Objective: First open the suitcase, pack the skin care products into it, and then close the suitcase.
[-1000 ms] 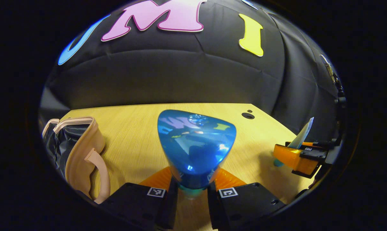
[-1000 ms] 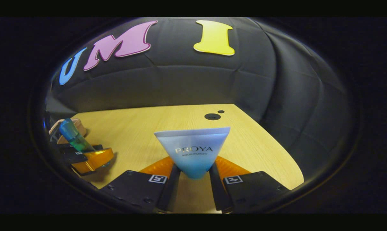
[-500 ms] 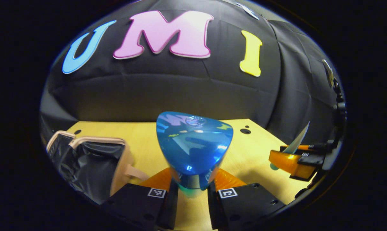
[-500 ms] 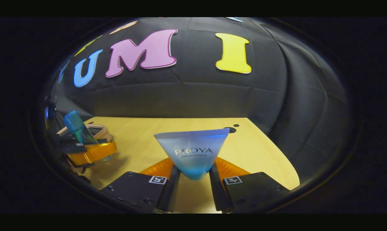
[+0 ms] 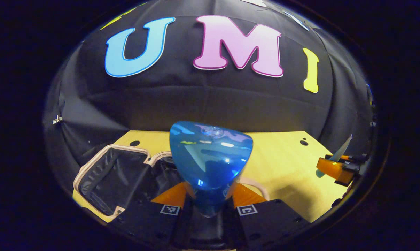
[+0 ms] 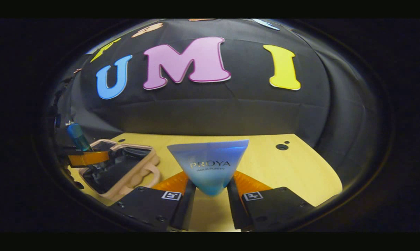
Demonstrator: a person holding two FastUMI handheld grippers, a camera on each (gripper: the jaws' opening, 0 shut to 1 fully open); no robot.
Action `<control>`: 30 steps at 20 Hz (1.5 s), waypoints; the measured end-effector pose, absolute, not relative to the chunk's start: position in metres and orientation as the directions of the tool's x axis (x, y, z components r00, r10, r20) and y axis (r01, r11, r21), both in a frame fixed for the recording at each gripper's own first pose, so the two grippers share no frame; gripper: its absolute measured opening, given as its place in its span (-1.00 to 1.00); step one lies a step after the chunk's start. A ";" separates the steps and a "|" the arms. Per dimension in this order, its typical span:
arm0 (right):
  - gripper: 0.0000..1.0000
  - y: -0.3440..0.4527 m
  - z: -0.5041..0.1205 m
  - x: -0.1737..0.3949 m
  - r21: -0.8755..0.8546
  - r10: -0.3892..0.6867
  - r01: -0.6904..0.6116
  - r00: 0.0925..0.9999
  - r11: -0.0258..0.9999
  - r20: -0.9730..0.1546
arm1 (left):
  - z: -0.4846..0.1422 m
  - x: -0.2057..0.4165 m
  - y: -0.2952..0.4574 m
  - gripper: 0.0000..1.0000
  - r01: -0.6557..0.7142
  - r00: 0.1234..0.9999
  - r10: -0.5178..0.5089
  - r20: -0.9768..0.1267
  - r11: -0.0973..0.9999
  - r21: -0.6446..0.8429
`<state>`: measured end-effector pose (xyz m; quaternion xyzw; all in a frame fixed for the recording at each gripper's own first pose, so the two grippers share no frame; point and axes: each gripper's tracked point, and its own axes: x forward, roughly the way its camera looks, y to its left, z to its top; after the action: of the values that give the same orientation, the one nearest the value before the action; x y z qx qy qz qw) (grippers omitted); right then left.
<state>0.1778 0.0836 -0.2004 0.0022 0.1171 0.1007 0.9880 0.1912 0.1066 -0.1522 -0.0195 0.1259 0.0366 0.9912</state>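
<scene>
So the biggest thing in there was the wooden table (image 5: 283, 164), light yellowish top with a few small dark holes near its far edge, and the black booth cloth hung behind it. On the left part of the table sat the suitcase (image 5: 109, 174), a small beige one, lying wide open with both halves flat and the dark lining showing; in the right gripper view you could see it too (image 6: 126, 167), with its curved handle facing the near side. The left gripper (image 5: 209, 204) was clamped on the blue bottle (image 5: 210, 157), both fingers pressed against its lower end, and the bottle stuck straight up in front of the camera, held right over the near half of the open suitcase. From the right gripper view that same bottle (image 6: 77, 136) looked slim and teal-blue, tilted a bit, sitting above the case's left half. The right gripper (image 6: 210, 193) was squeezed onto the pale blue tube (image 6: 208, 164), fingers on its narrow cap end with the flat crimped end fanned out on top, held over bare table well to the right of the suitcase. In the left gripper view that tube (image 5: 339, 151) was just a thin sliver poking up from the other gripper's orange fingers at the far right
</scene>
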 end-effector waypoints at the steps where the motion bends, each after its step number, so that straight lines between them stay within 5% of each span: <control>1: -0.02 0.100 -0.197 0.174 0.036 0.218 -0.215 0.949 0.976 -0.227 | -0.159 0.191 0.118 -0.11 -0.071 0.959 0.058 -0.278 0.997 -0.035; 8: -0.02 0.219 -0.177 0.129 0.071 0.366 -0.359 0.910 0.931 -0.192 | -0.235 0.193 0.168 -0.10 -0.018 0.825 -0.023 -0.565 0.998 -0.067; 16: -0.02 0.244 -0.158 0.095 0.102 0.406 -0.393 0.891 0.914 -0.203 | -0.280 0.202 0.156 -0.03 -0.051 0.648 -0.085 -0.757 0.987 -0.154; 23: -0.02 0.240 -0.144 0.069 0.129 0.404 -0.383 0.882 0.915 -0.242 | -0.277 0.210 0.159 -0.06 -0.073 0.599 -0.035 -0.800 0.993 -0.098; 28: -0.02 0.238 -0.140 0.074 0.095 0.399 -0.388 0.877 0.917 -0.269 | -0.243 0.205 0.180 0.19 -0.132 0.694 0.046 -0.719 0.989 -0.064; 30: -0.02 0.239 -0.145 0.083 0.094 0.392 -0.382 0.871 0.919 -0.295 | -0.202 0.193 0.196 0.51 -0.139 0.776 0.082 -0.625 0.989 -0.043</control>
<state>0.0832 0.2394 -0.1449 0.0165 0.1561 0.2002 0.9671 0.1933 0.1963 -0.2019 -0.0431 0.3293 0.0585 0.9414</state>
